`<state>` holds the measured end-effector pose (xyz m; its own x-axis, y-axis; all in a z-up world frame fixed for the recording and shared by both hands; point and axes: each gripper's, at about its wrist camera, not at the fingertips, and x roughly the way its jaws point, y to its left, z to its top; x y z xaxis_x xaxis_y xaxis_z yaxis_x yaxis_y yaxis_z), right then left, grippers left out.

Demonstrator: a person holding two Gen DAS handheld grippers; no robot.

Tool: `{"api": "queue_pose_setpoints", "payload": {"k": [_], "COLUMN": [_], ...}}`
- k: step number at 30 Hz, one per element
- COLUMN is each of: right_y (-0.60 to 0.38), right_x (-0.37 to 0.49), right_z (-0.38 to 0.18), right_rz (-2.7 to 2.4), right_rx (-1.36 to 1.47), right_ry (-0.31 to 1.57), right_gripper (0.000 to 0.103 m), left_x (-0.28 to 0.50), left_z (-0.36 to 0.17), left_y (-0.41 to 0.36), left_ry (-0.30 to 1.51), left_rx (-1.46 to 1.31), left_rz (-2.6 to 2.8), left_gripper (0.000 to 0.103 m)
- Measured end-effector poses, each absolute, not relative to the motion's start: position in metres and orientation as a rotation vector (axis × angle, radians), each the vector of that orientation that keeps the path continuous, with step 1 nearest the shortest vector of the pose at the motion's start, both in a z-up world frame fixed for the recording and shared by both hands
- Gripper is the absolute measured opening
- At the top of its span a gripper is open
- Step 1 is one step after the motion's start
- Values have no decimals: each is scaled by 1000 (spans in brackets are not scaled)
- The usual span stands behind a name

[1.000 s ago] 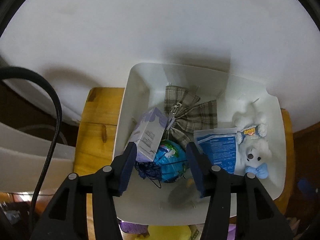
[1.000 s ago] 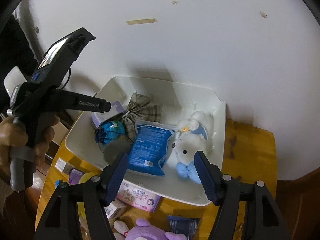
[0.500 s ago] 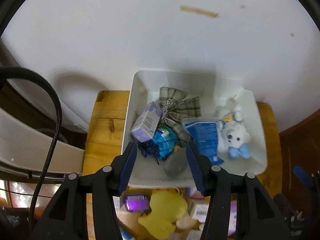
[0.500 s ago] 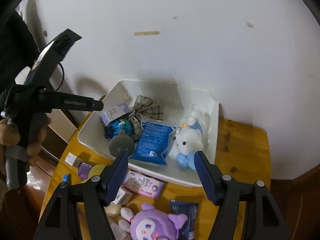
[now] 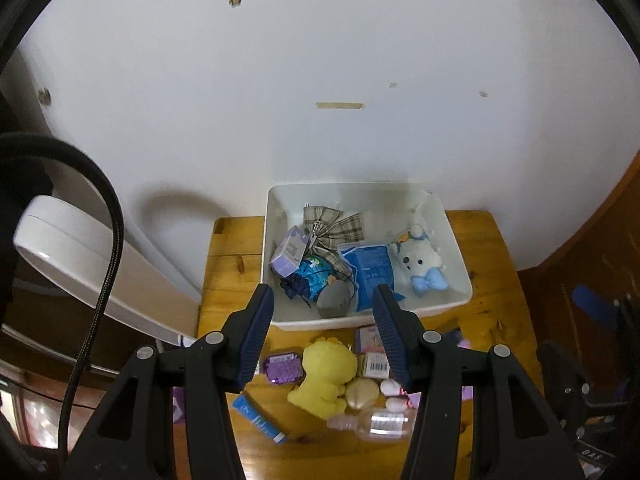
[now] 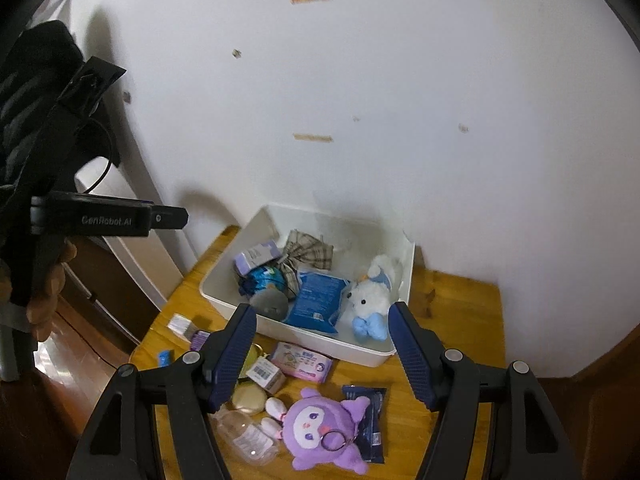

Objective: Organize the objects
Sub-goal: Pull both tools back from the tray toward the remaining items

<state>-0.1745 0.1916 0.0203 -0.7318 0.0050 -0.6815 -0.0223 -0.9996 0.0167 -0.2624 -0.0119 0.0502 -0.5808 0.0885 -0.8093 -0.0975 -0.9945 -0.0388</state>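
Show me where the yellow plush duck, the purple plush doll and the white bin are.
yellow plush duck (image 5: 326, 376), left wrist view, on its body.
purple plush doll (image 6: 320, 426), right wrist view, on its face.
white bin (image 6: 320, 345), right wrist view, on its near wall.

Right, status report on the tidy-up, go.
Both grippers open, empty: left gripper, right gripper. White bin part filled, white plush inside. Yellow plush, purple plush on the table. Nothing in the way.

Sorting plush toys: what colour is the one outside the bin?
Purple plush, clearest in right wrist view.
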Motion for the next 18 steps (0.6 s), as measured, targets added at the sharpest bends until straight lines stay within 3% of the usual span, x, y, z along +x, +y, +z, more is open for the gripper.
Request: {"api": "queue_pose_setpoints", "payload": {"k": [9, 12, 18], "right_y": [149, 139, 128], "right_x": [-125, -110, -86], "right_z": [54, 59, 61], "right_rz": [2971, 2987, 3015], "right_rx": [-1029, -984, -956], "right_ry": [-153, -223, -294], "right_gripper": [70, 77, 78], "left_x": [-212, -198, -173], "left_z": [68, 71, 74], "left_y": [0, 4, 11], "left_ry": [107, 156, 175], "left_rx": [-1304, -1281, -1300], "left_rz": [2706, 2718, 2705], "left_gripper": [56, 56, 56]}}
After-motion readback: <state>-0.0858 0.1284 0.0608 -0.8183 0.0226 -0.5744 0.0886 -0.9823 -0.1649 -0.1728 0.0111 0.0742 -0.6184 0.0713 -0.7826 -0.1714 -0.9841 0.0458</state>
